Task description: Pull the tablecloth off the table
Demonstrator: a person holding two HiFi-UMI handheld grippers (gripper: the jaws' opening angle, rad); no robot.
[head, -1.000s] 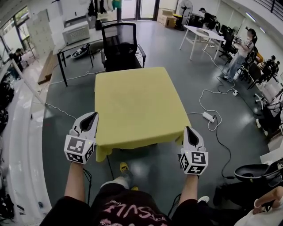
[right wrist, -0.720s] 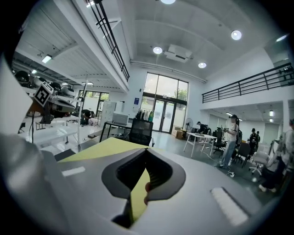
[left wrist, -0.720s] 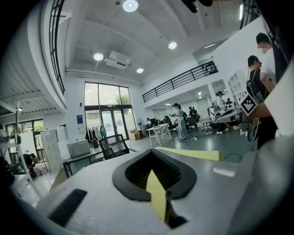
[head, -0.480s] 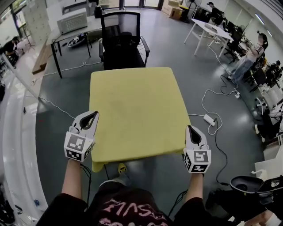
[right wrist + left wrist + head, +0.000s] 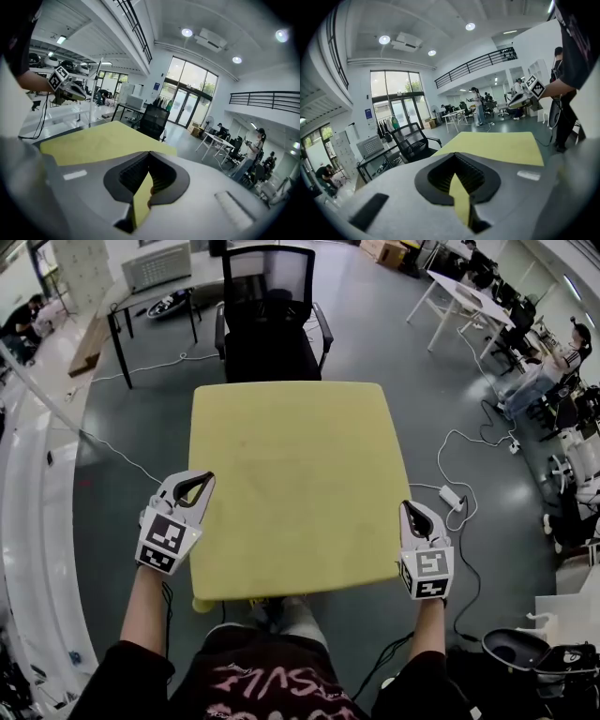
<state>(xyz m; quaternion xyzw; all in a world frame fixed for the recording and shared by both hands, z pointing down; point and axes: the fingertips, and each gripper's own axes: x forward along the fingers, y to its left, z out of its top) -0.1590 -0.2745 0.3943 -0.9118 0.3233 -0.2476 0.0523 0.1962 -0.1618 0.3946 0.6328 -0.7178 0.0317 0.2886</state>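
Note:
The yellow tablecloth [image 5: 295,484] lies flat over the square table in the head view. My left gripper [image 5: 199,482] is at the cloth's left edge near the front corner, and my right gripper [image 5: 411,512] at its right edge near the other front corner. In the left gripper view the left gripper [image 5: 455,160] is shut on a fold of the yellow tablecloth [image 5: 460,201]. The right gripper [image 5: 149,155] is likewise shut on a strip of tablecloth [image 5: 140,201] in the right gripper view. A small bit of cloth hangs at the front left corner [image 5: 202,604].
A black office chair [image 5: 272,315] stands against the table's far side. A power strip [image 5: 450,495] and cables lie on the floor to the right. A desk [image 5: 150,287] is at the back left, and white tables with people at the back right [image 5: 469,296].
The head view has come closer over the table. Both grippers stay shut at the cloth's front corners, and the front overhang of the cloth shows less than before.

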